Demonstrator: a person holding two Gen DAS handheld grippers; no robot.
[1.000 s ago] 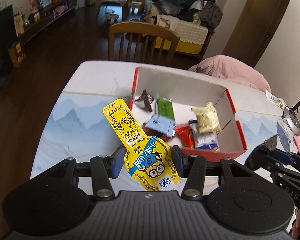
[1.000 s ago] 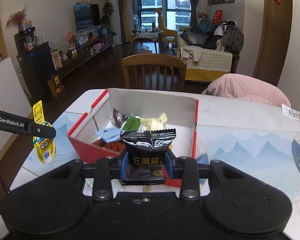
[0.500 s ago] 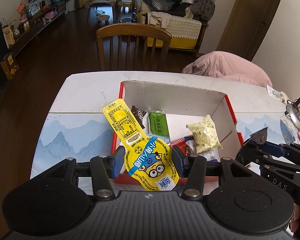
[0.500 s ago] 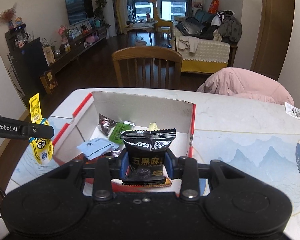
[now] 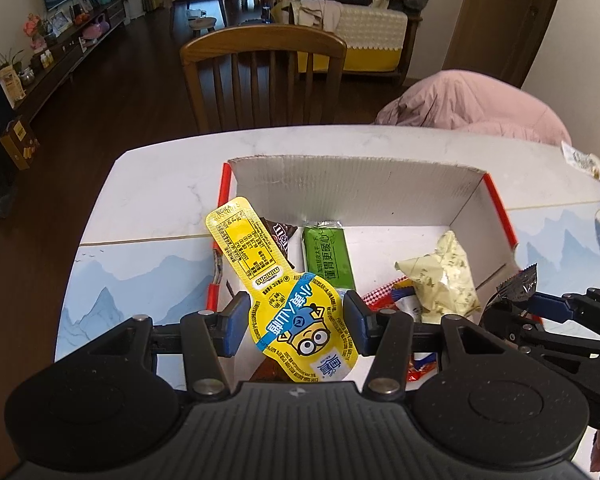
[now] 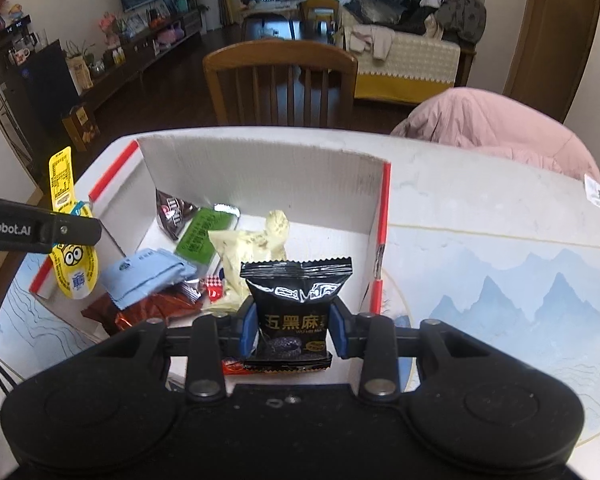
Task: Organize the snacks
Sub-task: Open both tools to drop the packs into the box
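My left gripper (image 5: 294,322) clamps a yellow jelly pack (image 5: 284,300) by its round end, tab pointing up-left over the cardboard box (image 5: 356,182). In the box: green bar (image 5: 327,254), pale yellow wrapper (image 5: 440,276), dark candy bag (image 5: 278,238). My right gripper (image 5: 516,300) at right edge pinches a black packet (image 5: 518,285). Wooden chair (image 5: 262,76) behind the table (image 5: 164,188).

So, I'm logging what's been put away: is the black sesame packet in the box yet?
Not yet: the black sesame packet is clamped in the right gripper, above the box's near edge.
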